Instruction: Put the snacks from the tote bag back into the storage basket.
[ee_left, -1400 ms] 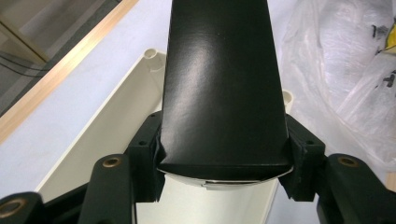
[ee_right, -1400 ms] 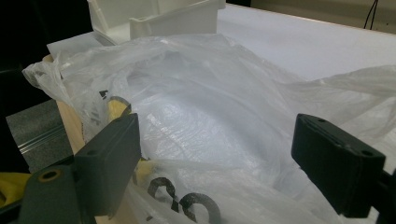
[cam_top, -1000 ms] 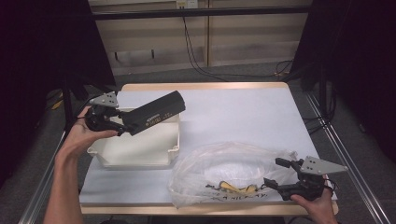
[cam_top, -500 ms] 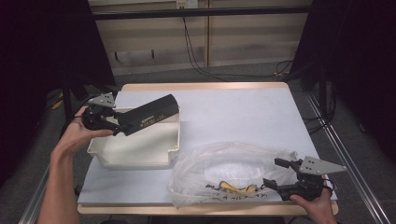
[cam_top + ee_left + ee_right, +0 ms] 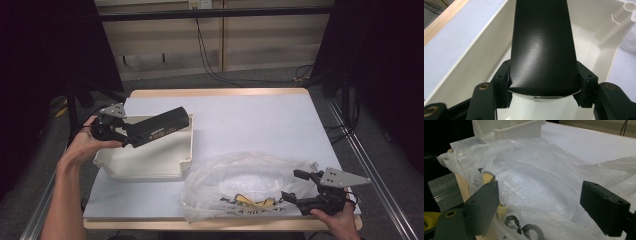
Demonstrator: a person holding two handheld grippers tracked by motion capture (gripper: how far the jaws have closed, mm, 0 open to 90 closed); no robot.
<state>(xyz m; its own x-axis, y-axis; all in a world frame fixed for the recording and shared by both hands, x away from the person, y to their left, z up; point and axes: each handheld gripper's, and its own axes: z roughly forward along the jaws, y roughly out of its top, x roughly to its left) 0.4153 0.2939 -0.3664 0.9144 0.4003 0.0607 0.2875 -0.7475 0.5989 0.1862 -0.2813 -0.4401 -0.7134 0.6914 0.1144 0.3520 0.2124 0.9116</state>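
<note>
Covering the wooden table (image 5: 215, 93), a pale sheet; left tongs (image 5: 131, 136) clamp black box (image 5: 159, 126), right tongs (image 5: 295, 186) apart.

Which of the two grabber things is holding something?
The left gripper: its fingers squeeze the long black cardboard box over the white plastic bin. The right gripper stands open, empty, beside the clear plastic bag.

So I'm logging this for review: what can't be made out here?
- black box: far end cut off by the left gripper view's top edge.
- white bin: part of its floor hidden under the box, high view.
- plastic bag: printing too small, crumpled.
</note>
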